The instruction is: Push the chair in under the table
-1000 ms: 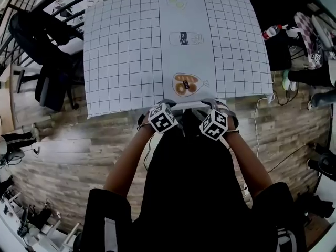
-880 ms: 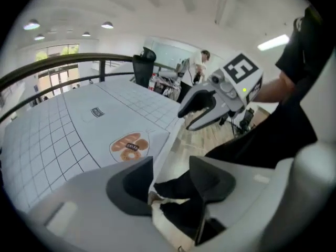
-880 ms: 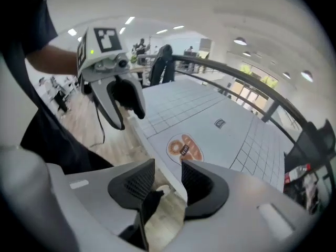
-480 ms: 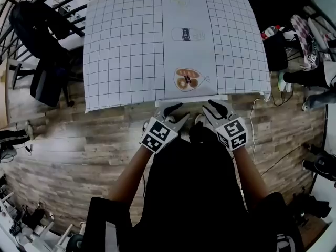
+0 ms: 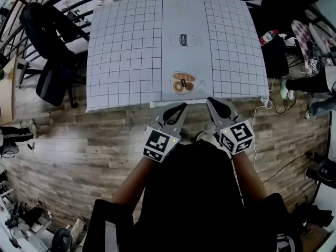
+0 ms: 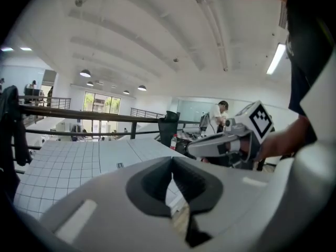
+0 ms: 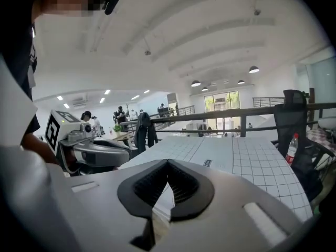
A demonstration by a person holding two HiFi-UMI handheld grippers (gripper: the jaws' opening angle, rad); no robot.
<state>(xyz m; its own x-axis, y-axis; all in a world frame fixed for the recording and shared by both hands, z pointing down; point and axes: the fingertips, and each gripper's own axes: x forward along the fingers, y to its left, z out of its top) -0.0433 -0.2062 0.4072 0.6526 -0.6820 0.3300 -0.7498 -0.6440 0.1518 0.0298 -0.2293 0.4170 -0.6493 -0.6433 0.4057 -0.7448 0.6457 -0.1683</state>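
Observation:
The table (image 5: 126, 51), under a white grid cloth, fills the top of the head view. No chair shows at its near edge; whatever stands under the tabletop is hidden. My left gripper (image 5: 181, 109) and right gripper (image 5: 212, 103) hang side by side just before that edge and point at it. Both have just been closing and are now shut with nothing between the jaws. In the left gripper view the left gripper (image 6: 170, 160) shows its pads meeting over the table (image 6: 68, 161), with the right gripper (image 6: 231, 140) beside it. The right gripper view shows the right gripper (image 7: 168, 164) equally shut and empty.
A black office chair (image 5: 50, 51) draped with dark clothing stands left of the table. A bottle (image 5: 270, 34), bags and a person's legs crowd the right side. A white cable (image 5: 258, 114) trails on the wood floor. A dark railing (image 7: 236, 113) runs behind the table.
Both grippers lifted away from the table's near edge and tipped from pointing down to pointing forward. Their jaws went from open to shut, empty.

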